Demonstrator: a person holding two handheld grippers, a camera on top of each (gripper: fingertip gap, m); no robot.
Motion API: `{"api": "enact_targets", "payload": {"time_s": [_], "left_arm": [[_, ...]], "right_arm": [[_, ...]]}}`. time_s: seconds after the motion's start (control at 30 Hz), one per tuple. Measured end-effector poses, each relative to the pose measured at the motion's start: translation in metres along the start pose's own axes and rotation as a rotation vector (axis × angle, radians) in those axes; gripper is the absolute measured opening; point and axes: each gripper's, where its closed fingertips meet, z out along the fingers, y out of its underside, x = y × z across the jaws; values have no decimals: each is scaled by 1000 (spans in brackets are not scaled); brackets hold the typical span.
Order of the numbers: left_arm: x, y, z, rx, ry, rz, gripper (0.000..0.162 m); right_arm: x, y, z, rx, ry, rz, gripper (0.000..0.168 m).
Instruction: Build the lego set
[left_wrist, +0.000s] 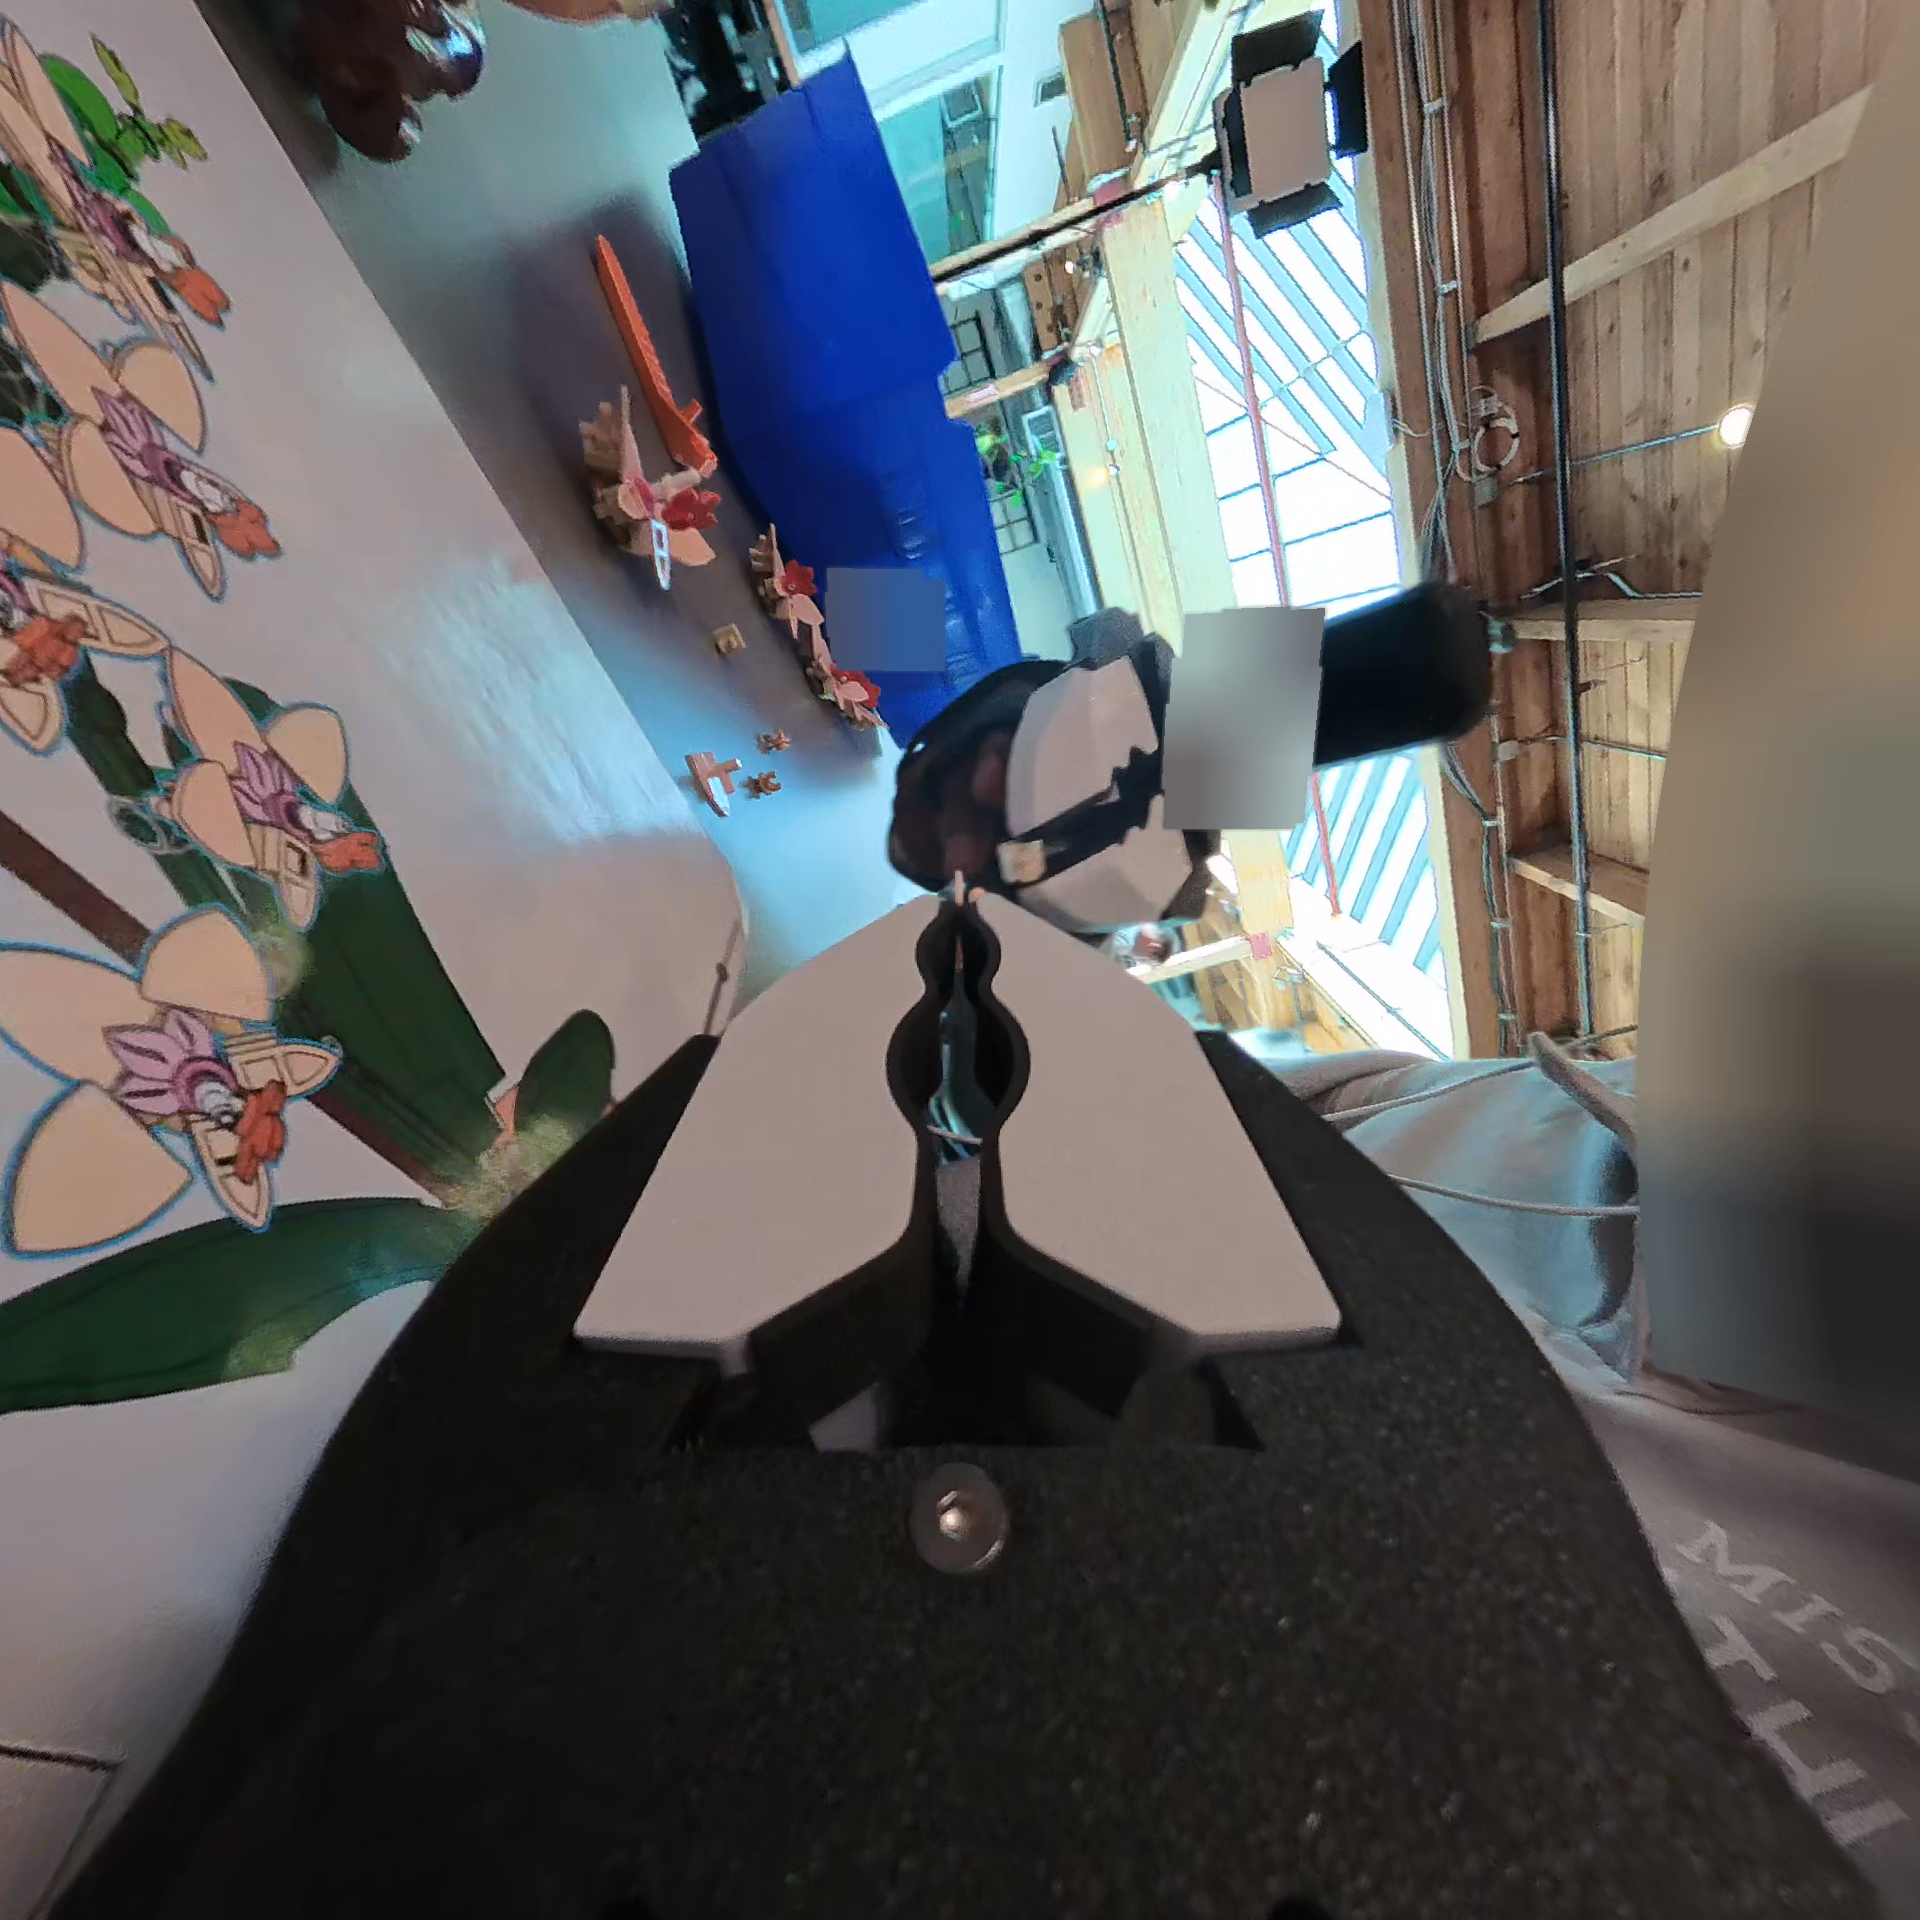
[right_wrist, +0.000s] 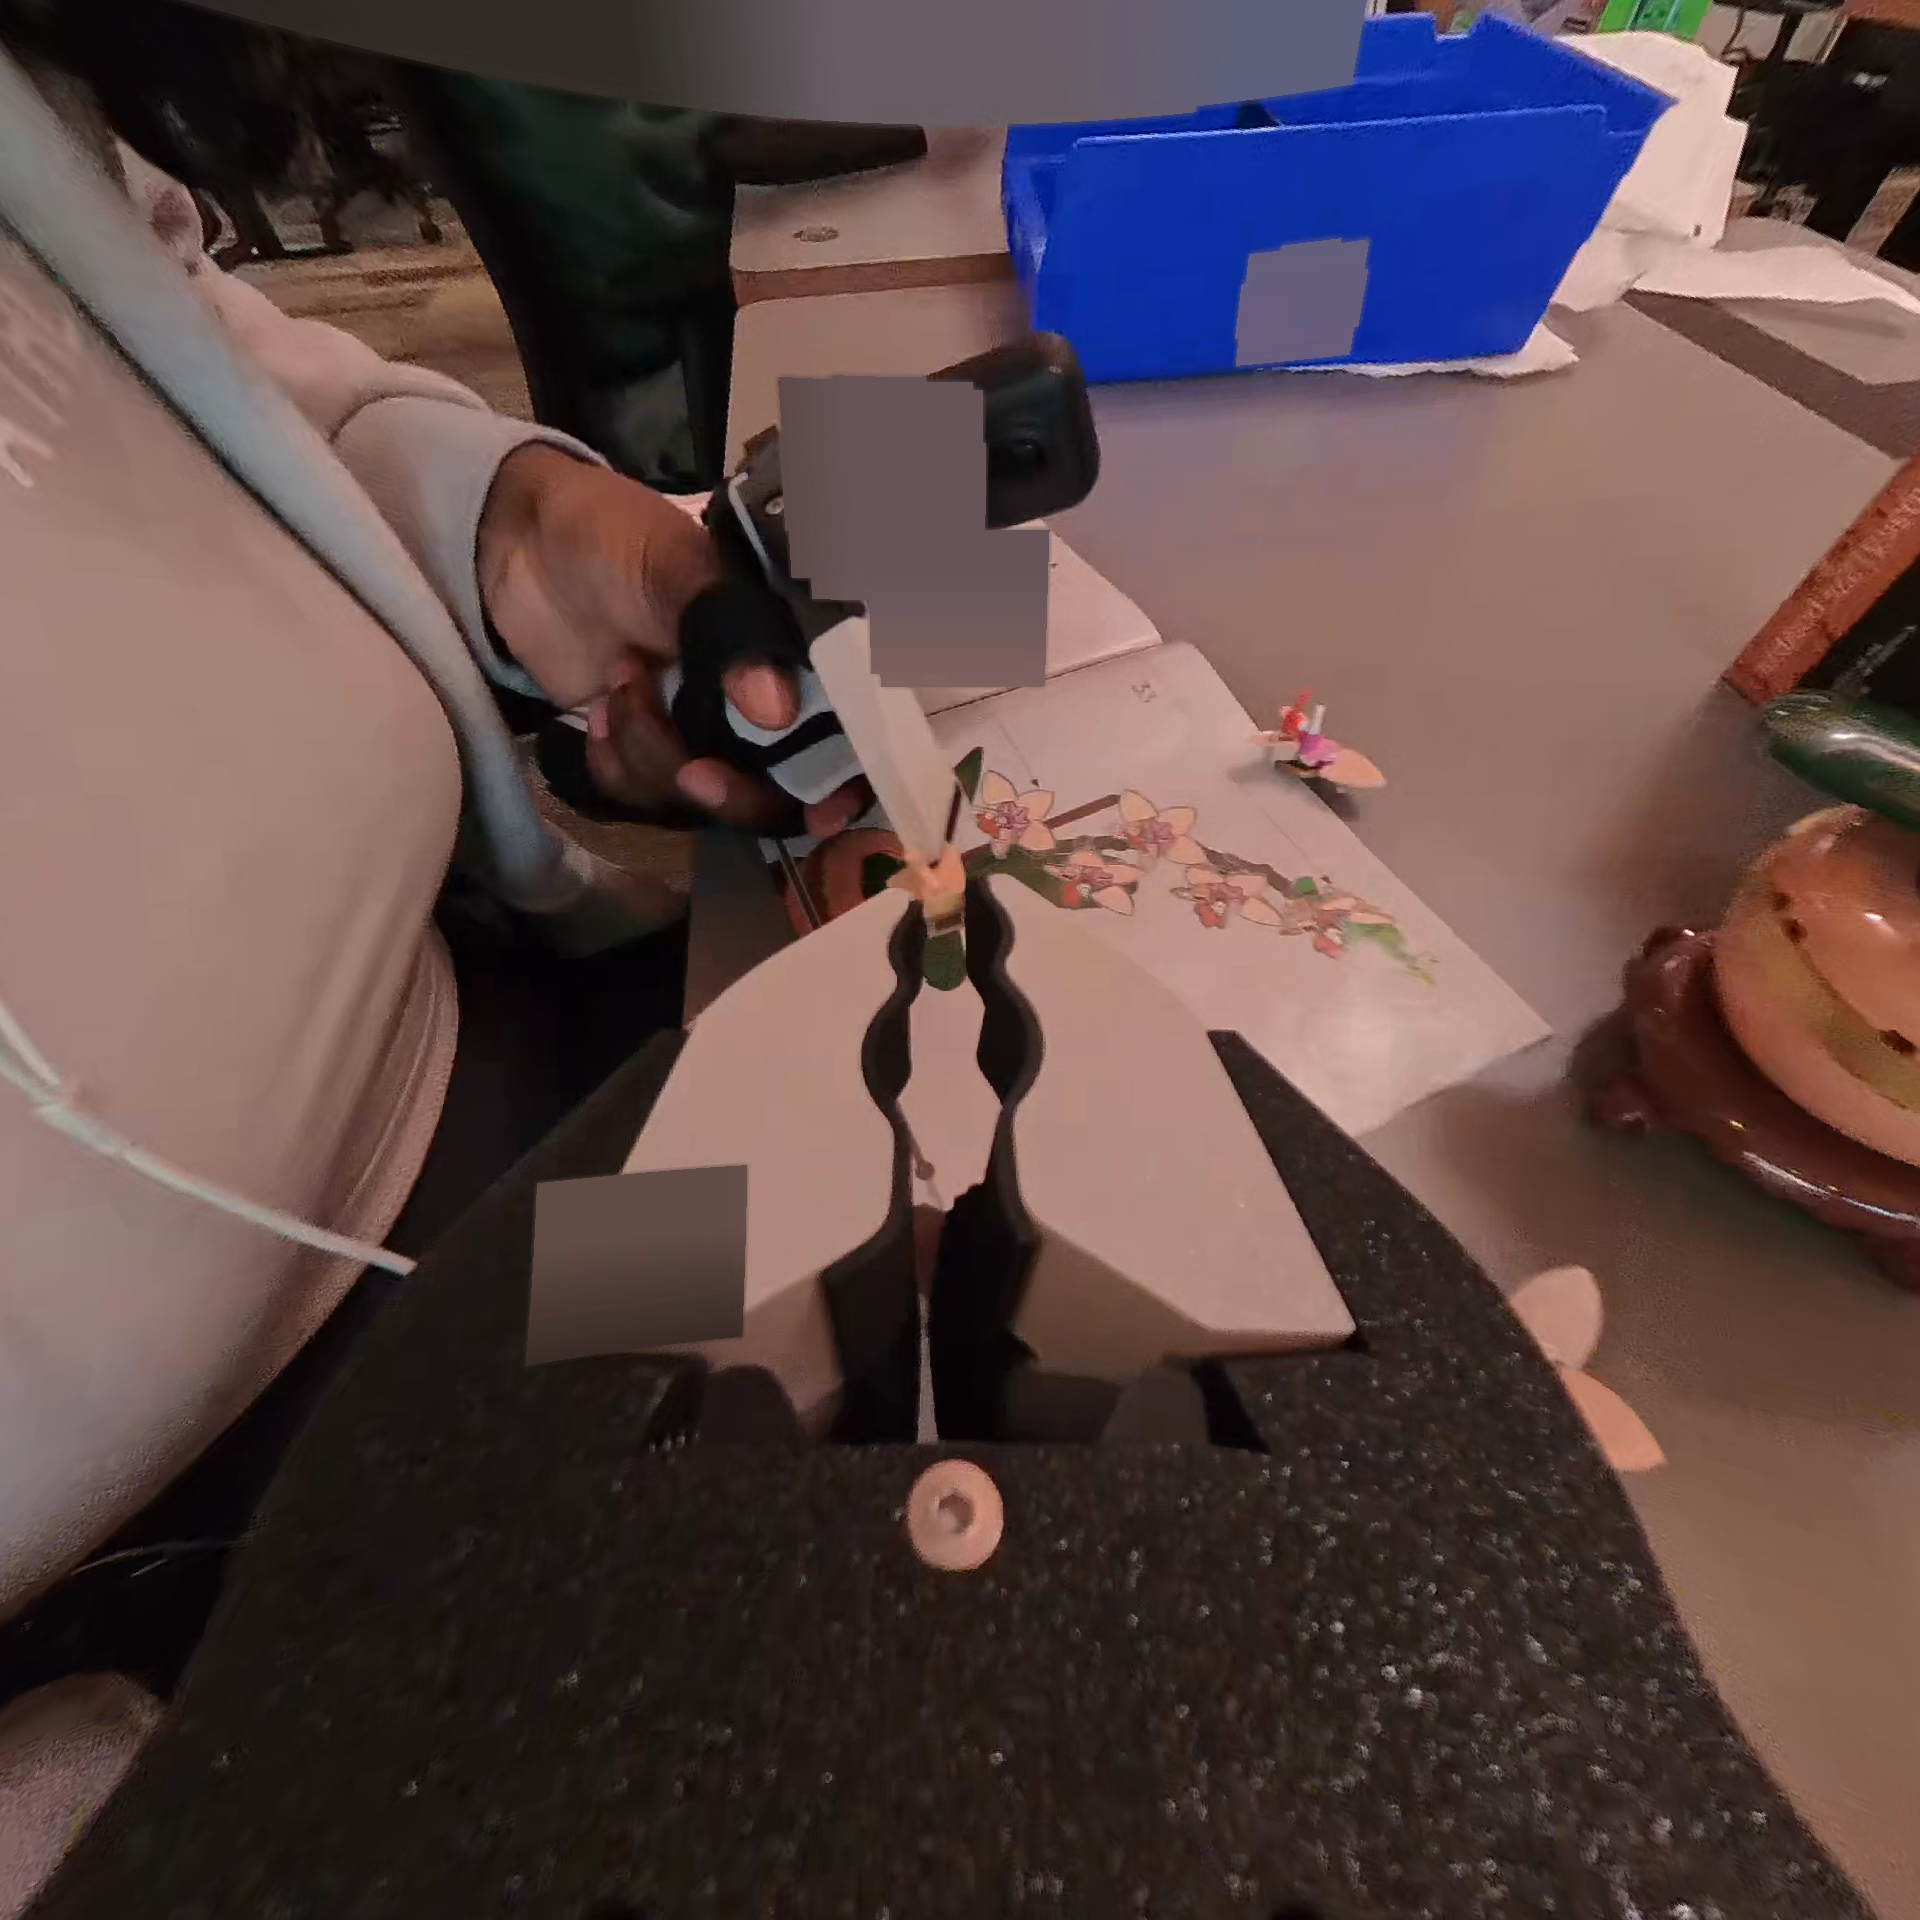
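My left gripper (left_wrist: 961, 906) is shut, with a thin pale lego piece (left_wrist: 962, 887) sticking out of its tips. My right gripper (right_wrist: 940, 902) is shut on a small cream lego piece (right_wrist: 938, 881), held above the table. The two grippers meet tip to tip: the right one (left_wrist: 1081, 790) shows just beyond my left tips, and the left one's finger (right_wrist: 883, 727) comes down onto the cream piece. I cannot tell whether it is one piece or two joined. The open instruction booklet (right_wrist: 1195, 862) with orchid pictures lies under them and also shows in the left wrist view (left_wrist: 187, 727).
Built lego flowers (left_wrist: 655, 499) and small loose pieces (left_wrist: 717, 779) lie by an orange brick separator (left_wrist: 644, 343) and a blue bin (right_wrist: 1299, 208). One flower (right_wrist: 1314, 743) sits past the booklet. A brown pot (right_wrist: 1818, 1039) stands right; loose petals (right_wrist: 1569, 1340) lie near it. My two grippers' fingertips are within a few centimetres of each other.
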Motion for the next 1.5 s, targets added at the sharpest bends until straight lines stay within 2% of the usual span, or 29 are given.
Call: {"api": "enact_targets", "payload": {"time_s": [0.07,0.3,0.57,1.0,1.5], "left_arm": [[2,3,1,-11,21,-17,0],[0,8,-1,-48,26,-37,0],[-3,10,-1,-50,11,-37,0],[3,14,0,-56,40,-11,0],[-3,18,1,-67,-11,-2,0]], "right_arm": [[-2,8,7,-19,49,-49,7],[-10,5,10,31,27,-97,7],[-15,10,15,-23,4,-160,7],[-15,10,9,-13,4,-168,7],[-22,12,13,-45,-7,-197,7]]}}
